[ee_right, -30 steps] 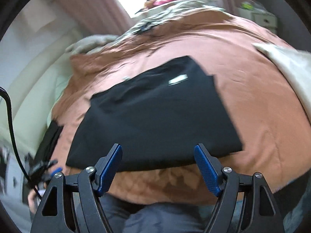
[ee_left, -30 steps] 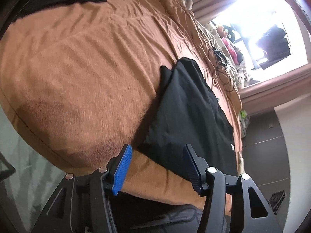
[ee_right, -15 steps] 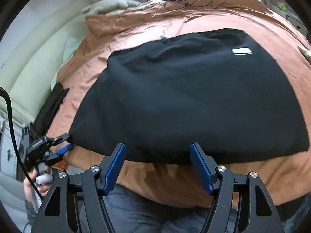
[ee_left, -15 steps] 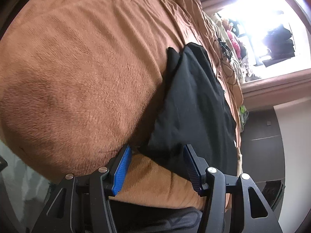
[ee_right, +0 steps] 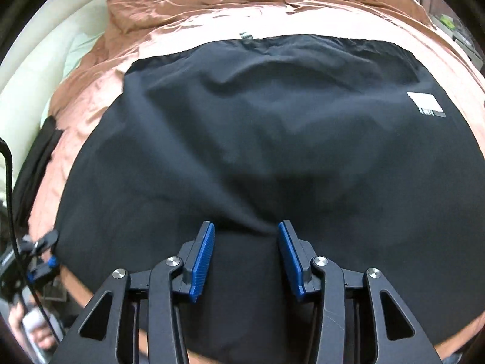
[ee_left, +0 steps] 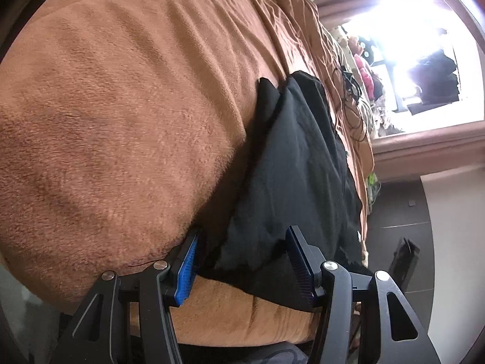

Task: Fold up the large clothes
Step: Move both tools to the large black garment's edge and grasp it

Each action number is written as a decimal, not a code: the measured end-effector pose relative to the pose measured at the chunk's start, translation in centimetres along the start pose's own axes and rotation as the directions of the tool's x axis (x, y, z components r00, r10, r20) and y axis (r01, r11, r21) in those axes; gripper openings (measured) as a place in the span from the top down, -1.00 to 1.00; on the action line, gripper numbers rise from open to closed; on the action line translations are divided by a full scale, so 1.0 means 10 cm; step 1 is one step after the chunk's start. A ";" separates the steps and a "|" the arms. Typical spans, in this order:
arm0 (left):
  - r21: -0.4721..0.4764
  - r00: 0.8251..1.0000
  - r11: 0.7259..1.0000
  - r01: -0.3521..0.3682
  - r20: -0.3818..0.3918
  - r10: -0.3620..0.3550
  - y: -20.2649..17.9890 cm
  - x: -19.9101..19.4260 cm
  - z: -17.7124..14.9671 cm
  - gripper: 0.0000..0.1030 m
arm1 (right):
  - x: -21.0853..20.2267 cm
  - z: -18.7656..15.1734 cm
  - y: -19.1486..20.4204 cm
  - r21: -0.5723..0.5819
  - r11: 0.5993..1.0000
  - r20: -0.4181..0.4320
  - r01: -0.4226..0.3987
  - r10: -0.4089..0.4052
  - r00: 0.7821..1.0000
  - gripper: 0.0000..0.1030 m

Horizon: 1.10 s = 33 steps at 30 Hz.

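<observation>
Our right gripper (ee_right: 246, 247) has just been closing, jaws half-narrowed, black garment (ee_right: 257, 139) between them, not yet pinched. Left gripper (ee_left: 241, 261) gapes around its six-o'clock corner on the brown blanket (ee_left: 121, 106). Grasping step, we judge; next, pinch both.

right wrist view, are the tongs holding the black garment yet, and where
Not yet: the right tongs have just been closing over a bunched ridge of the black garment near its near edge, but the pads still stand apart.

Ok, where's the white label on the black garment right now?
In the right wrist view, the white label sits on the black garment's upper right, near its edge, over the brown blanket.
</observation>
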<state>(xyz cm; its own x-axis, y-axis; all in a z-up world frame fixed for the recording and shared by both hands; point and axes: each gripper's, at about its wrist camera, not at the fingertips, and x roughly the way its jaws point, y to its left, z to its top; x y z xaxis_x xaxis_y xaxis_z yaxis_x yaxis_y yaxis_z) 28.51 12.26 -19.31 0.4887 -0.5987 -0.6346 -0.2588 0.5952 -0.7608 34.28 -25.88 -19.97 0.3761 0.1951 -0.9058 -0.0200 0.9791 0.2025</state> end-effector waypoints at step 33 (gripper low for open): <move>-0.038 0.996 0.995 0.090 -0.014 -0.091 -0.15 -0.07 -0.11 0.65 | -0.08 0.61 -0.23 0.092 0.986 0.067 -0.141 0.135 0.988 0.27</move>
<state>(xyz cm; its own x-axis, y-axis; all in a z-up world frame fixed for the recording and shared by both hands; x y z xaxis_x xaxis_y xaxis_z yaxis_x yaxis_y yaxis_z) 27.66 11.23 -17.82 0.4986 -0.6574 -0.5650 -0.2456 0.5179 -0.8194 39.72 -28.64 -17.41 0.4315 0.3215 -0.8429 0.0120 0.9322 0.3617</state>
